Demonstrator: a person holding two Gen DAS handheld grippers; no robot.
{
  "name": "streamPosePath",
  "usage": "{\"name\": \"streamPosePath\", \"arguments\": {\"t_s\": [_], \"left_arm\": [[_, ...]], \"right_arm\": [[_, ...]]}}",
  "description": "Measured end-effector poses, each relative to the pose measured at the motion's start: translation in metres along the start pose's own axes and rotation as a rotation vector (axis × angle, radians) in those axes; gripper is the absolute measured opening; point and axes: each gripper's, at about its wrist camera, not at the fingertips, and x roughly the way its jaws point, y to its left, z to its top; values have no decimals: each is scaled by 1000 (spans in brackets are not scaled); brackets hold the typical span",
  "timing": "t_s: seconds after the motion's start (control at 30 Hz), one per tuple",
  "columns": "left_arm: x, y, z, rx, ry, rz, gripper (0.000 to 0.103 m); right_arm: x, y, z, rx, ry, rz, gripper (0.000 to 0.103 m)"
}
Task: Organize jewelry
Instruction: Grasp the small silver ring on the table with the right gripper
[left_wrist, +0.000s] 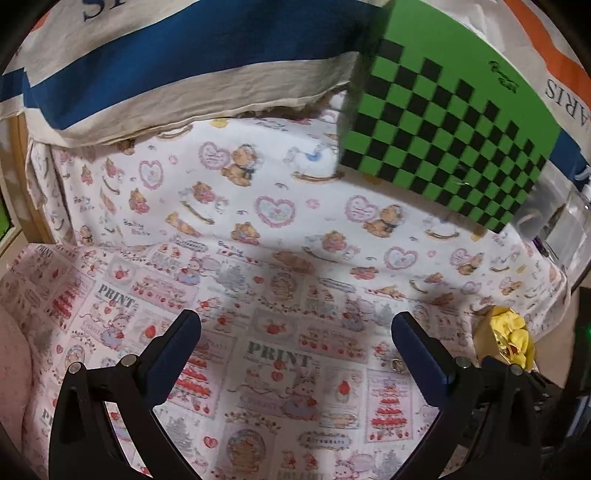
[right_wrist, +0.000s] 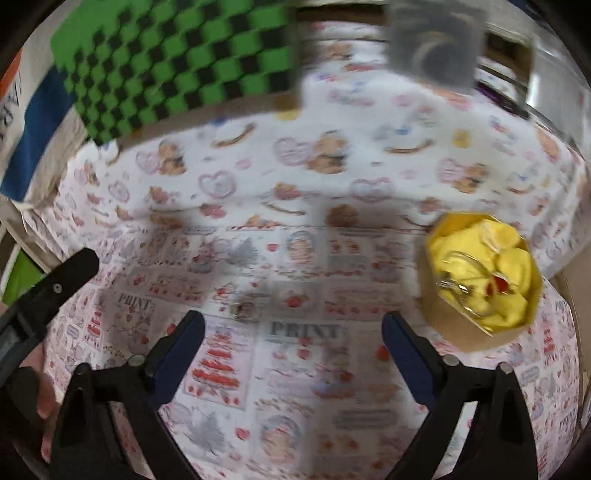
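1. The tabletop is covered by two overlapping cloths: a pink patchwork-print cloth (left_wrist: 280, 354) nearest the grippers and, beyond it, a white cloth (left_wrist: 229, 192) printed with teddy bears and hearts.
2. At the back lies a cream fabric (left_wrist: 177, 74) with a broad blue stripe; an orange band shows at the far right corner of the left wrist view.
3. One green and black checkered board (left_wrist: 443, 122) stands tilted at the back right, and one clear plastic container (left_wrist: 557, 221) sits just beside it, blurred in the right wrist view.
4. One round cardboard box (right_wrist: 480, 280) lined with yellow fabric rests on the pink cloth, to the right of the right gripper; metal jewelry pieces (right_wrist: 458, 286) lie inside it, too tangled to count.
5. One small ring-like piece (right_wrist: 245, 308) lies on the pink cloth just ahead of the right gripper's left finger, blurred.
6. Readable writing: "PRINT" repeated on the pink cloth, "Baby Bear" on the white cloth, "ARIS" on the striped fabric.
7. The left gripper (left_wrist: 295, 325) has its jaws spread wide, holding nothing, above the pink cloth.
8. The right gripper (right_wrist: 293, 325) likewise has its jaws wide apart and empty.
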Motion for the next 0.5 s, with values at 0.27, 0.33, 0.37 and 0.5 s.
{"name": "streamPosePath", "arguments": {"t_s": [0.27,0.33,0.37,0.5], "left_arm": [[5,9,3,-35,11,24,102],[7,9,4,-36,19,25,102],[7,9,4,-39,21,25,102],[7,11,5,-48,23,18,102]], "right_arm": [[31,9,7,8,64,-31,61],[37,11,8,-4,81,-32,54],[38,12,8,-12,85,-32,49],[41,19,8,-50,82,-37,45]]}}
